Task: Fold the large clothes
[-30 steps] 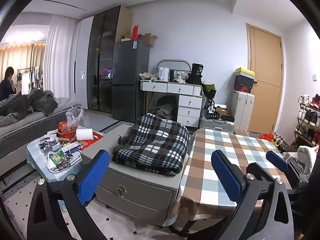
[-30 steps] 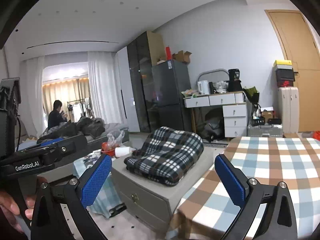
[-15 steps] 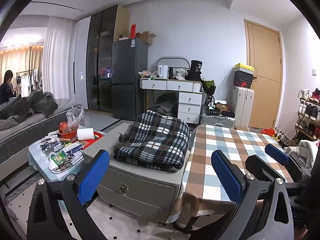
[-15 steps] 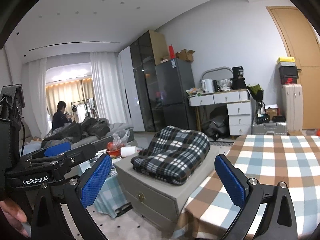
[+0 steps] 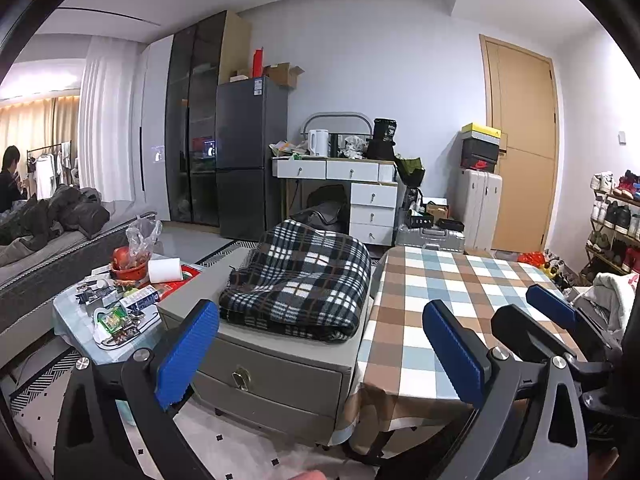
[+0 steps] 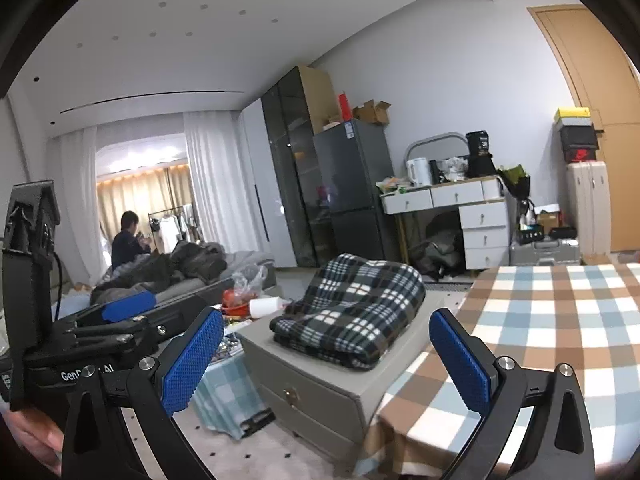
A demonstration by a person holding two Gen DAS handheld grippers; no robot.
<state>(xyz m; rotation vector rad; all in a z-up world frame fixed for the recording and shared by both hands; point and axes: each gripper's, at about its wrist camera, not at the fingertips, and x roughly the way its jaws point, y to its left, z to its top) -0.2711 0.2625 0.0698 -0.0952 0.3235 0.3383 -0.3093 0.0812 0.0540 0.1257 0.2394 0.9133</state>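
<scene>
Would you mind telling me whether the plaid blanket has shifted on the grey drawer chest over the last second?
No. The plaid blanket lies on the same spot of the grey drawer chest; only the camera drifted.

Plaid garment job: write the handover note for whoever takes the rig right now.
Left tool: open, empty, held in the air short of the furniture.
Right tool: open, empty, likewise.
Plaid garment: bunched in a heap on the grey drawer unit, beside the checkered table; neither tool touches it.
Done: nothing visible; the garment is unfolded.
Left: pick it up, probably spread it on the checkered table, then fold.
</scene>
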